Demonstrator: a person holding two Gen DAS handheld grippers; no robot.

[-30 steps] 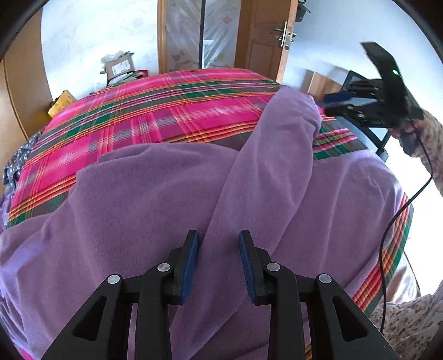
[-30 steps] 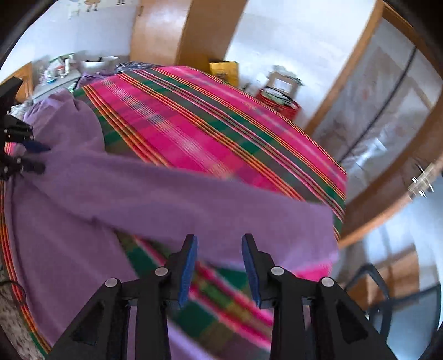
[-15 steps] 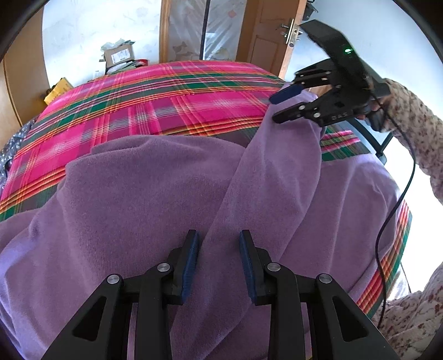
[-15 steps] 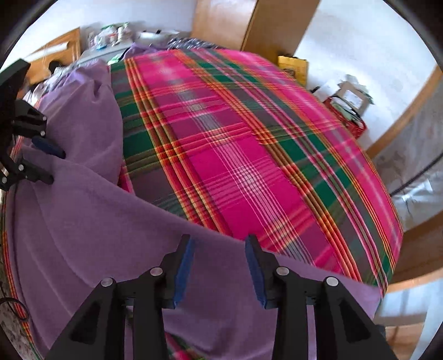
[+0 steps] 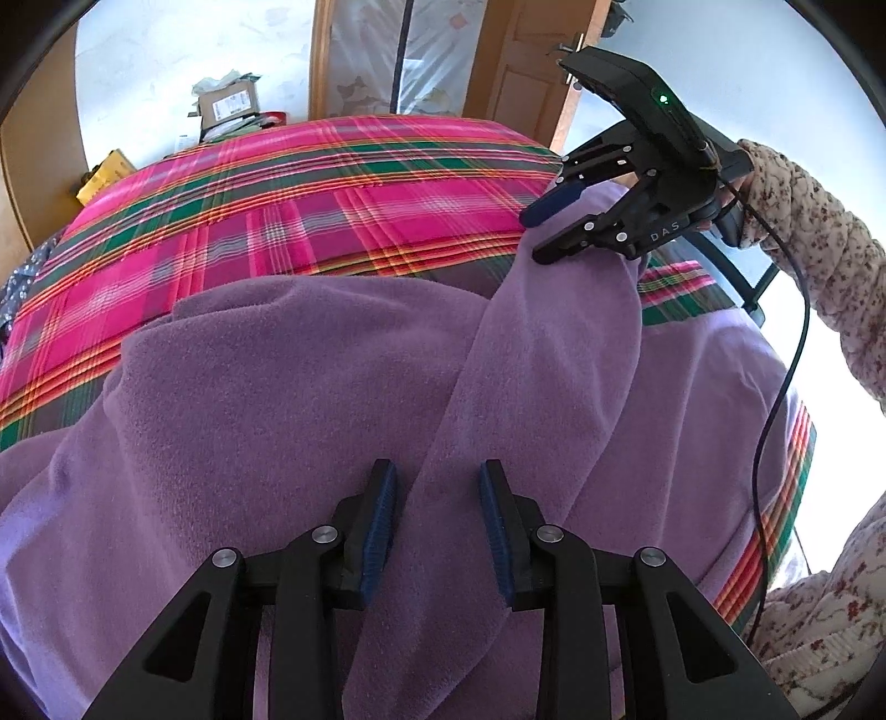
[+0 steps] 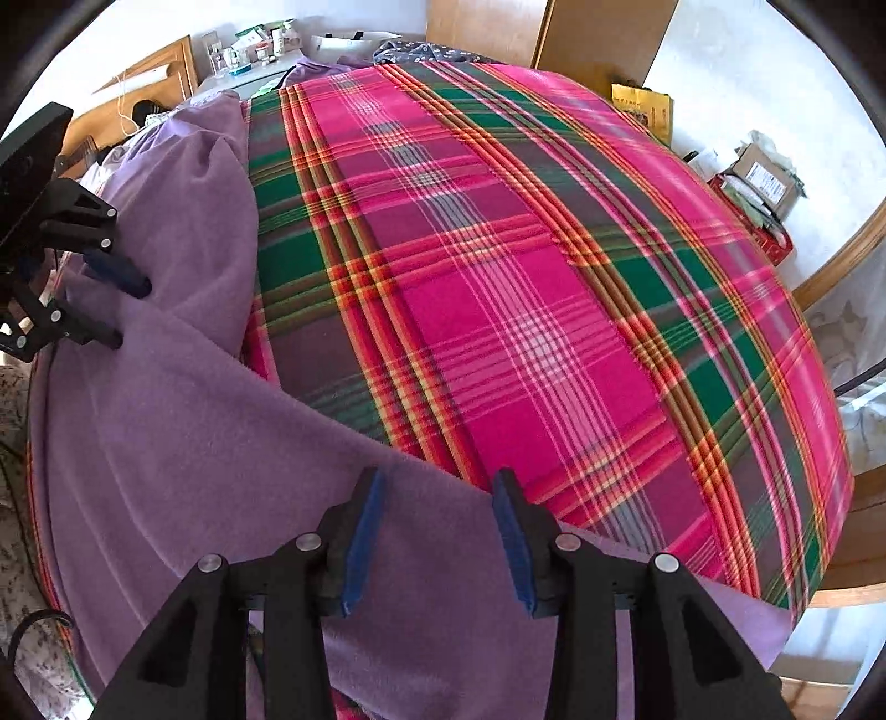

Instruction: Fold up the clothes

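Observation:
A purple fleece garment (image 5: 288,399) lies spread on a pink-and-green plaid bed cover (image 5: 310,194). One sleeve (image 5: 548,354) is folded diagonally across its body. My left gripper (image 5: 437,526) hovers open low over the near part of that sleeve, with its edge between the fingers. At the sleeve's far end my right gripper (image 5: 545,232) is open, its lower finger against the fabric. In the right wrist view, the right gripper (image 6: 437,545) stands open over the purple sleeve (image 6: 210,443), and the left gripper (image 6: 119,310) shows at the left edge, open on the fleece.
A person's floral sleeve (image 5: 819,249) and a black cable (image 5: 797,354) are at the right. A cardboard box (image 5: 230,105) and yellow bag (image 5: 102,177) sit beyond the bed, near a wooden door (image 5: 526,72). A cluttered nightstand (image 6: 260,47) stands past the bed's head.
The right gripper has swung in from the right and come down onto the sleeve's far end, staying open. The left gripper has barely moved.

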